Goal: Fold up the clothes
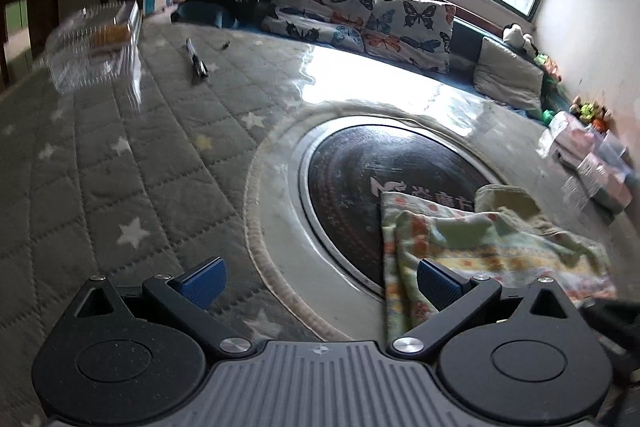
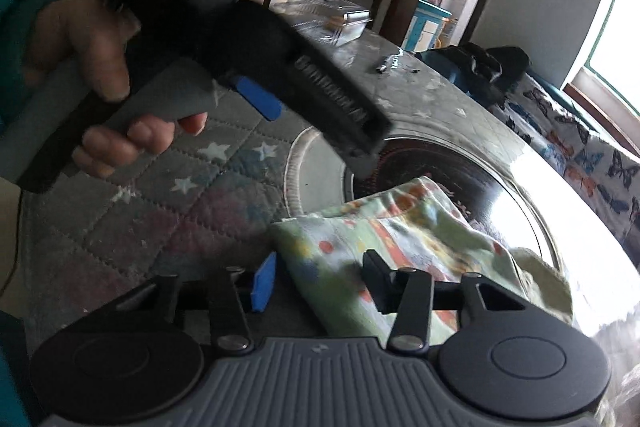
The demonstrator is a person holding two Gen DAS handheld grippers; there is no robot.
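Left tool (image 1: 320,285): you hold it low over the bench with its 2 blue pads spread wide and nothing between them; the right pad sits just over the near edge of the cloth, so you are placed to take that edge, though it has no grip on it now.

Right tool (image 2: 320,287): its fingers stand apart with the cloth's near corner lying in the gap between them; the pictures are blurred here, so I judge it as unclenched, not pinching. It comes at the cloth from the opposite side to your left tool, which suits a 2-handed lift or fold.

Left hand (image 2: 100,75): seen from the right wrist camera, it wraps the grey handle of the left tool, which angles down toward the cloth.

Cloth (image 1: 480,247): the garment, pale green with orange and yellow dots and stripes, lies rumpled on the bench, partly over the dark disc. At least 1 layer is doubled over along its left edge, yet it is not a neat flat stack; this fits a fold half made as well as a loose drop.

Dark disc (image 1: 380,179): round and glossy, set in the bench within a pale ring.

Bench (image 1: 120,167): covered by a grey quilted cover with stars.

Clear box (image 1: 92,43): at the far left, well apart from the cloth.

Butterfly cushions (image 1: 360,19): beyond the bench, under the window.
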